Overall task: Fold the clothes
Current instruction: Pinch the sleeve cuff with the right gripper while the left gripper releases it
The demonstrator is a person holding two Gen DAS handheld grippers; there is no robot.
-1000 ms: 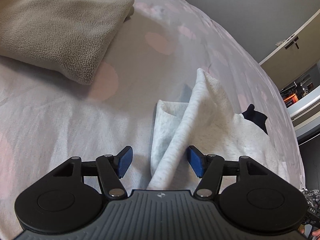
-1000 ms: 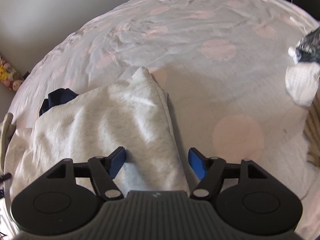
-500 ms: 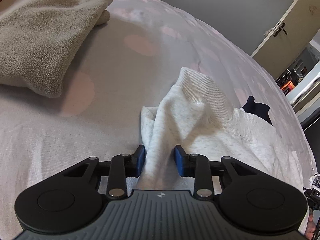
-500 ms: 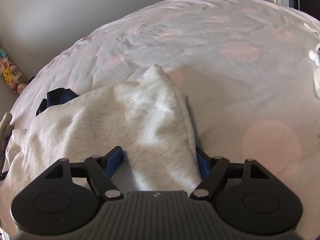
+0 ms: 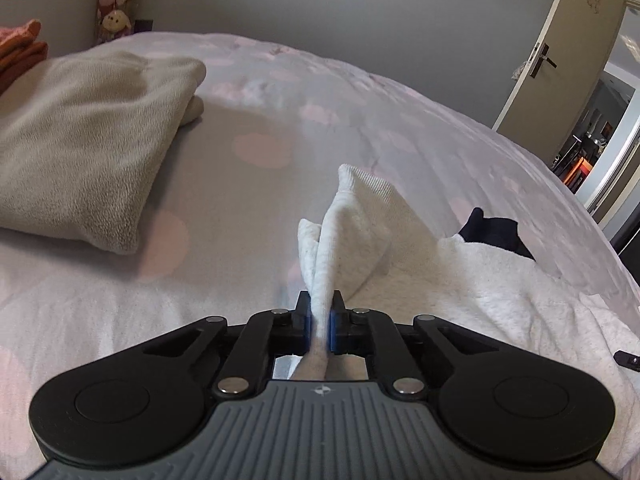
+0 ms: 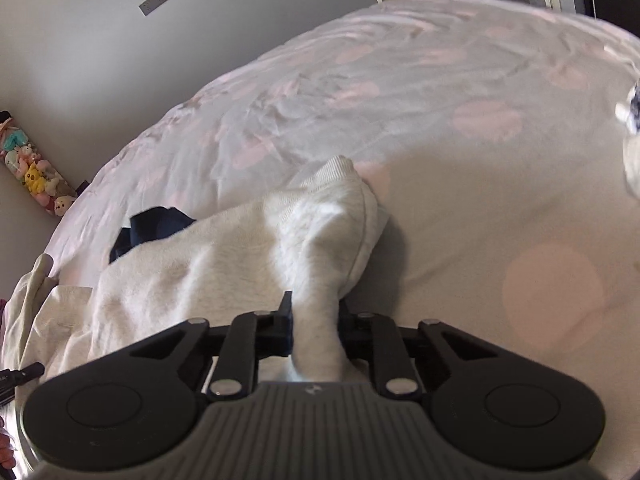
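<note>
A light grey sweatshirt (image 5: pixel 472 280) lies across the bed, its ribbed corner raised. My left gripper (image 5: pixel 319 312) is shut on one bunched corner of it, the cloth pinched thin between the blue pads. In the right wrist view the same grey sweatshirt (image 6: pixel 224 256) spreads to the left, and my right gripper (image 6: pixel 316 320) is shut on a thick fold of its other corner. Both held corners rise off the sheet. A dark navy garment (image 5: pixel 496 232) pokes out from under the sweatshirt's far edge, seen also as a navy garment (image 6: pixel 152 228) in the right view.
A folded beige fleece (image 5: pixel 88 140) rests on the bed at the left, with orange cloth (image 5: pixel 20 48) behind it. The pink-dotted sheet (image 6: pixel 460 168) stretches beyond. A door (image 5: pixel 560 60) stands open at the right. A small white and dark item (image 6: pixel 632 136) lies at the right edge.
Both grippers went from open around the sweatshirt's corners to shut on them. The cameras have risen and tilted up, lifting the corners off the sheet.
</note>
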